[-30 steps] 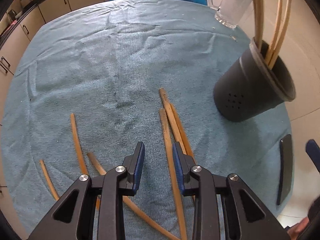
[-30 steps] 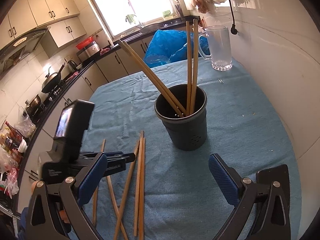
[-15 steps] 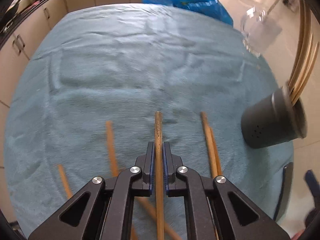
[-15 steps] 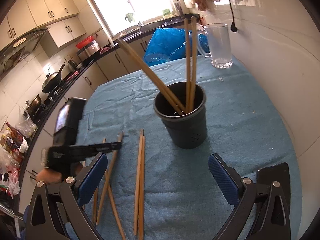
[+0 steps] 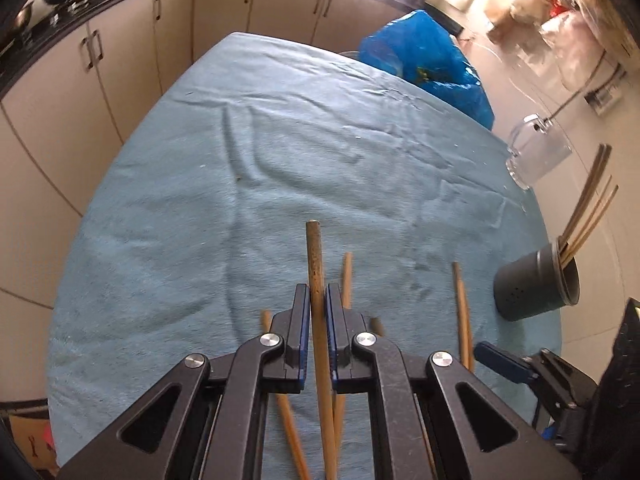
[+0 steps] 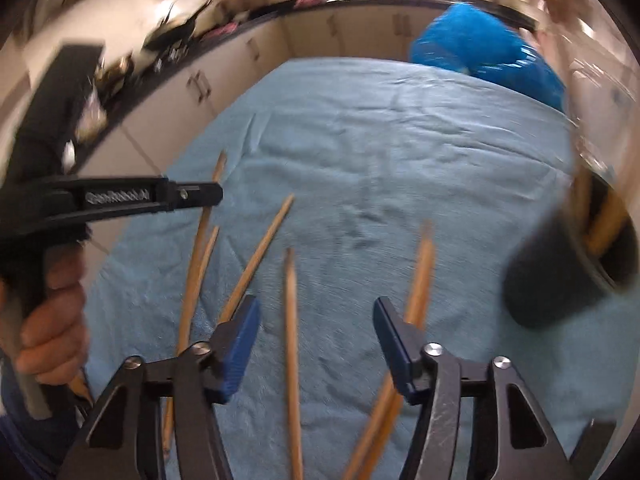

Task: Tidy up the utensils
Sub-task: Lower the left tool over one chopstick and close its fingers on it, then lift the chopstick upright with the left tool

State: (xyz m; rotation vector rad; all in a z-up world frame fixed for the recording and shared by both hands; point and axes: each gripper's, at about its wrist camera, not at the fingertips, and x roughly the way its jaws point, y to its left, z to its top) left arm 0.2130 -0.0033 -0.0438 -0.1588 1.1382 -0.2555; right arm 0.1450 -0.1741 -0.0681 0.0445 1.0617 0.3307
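Left gripper (image 5: pixel 318 300) clamps one chopstick (image 5: pixel 314 256), tip forward. Right gripper (image 6: pixel 316 330) gapes over five loose sticks (image 6: pixel 291 320). Four more stand in the cup (image 5: pixel 536 290).

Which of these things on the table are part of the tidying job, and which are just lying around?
Part of the job:
- the chopstick clamped in the left gripper
- the loose chopsticks on the cloth, below the open right gripper
- the dark holder, already holding several sticks

Just lying about:
- glass mug
- blue plastic bag
- blue tablecloth
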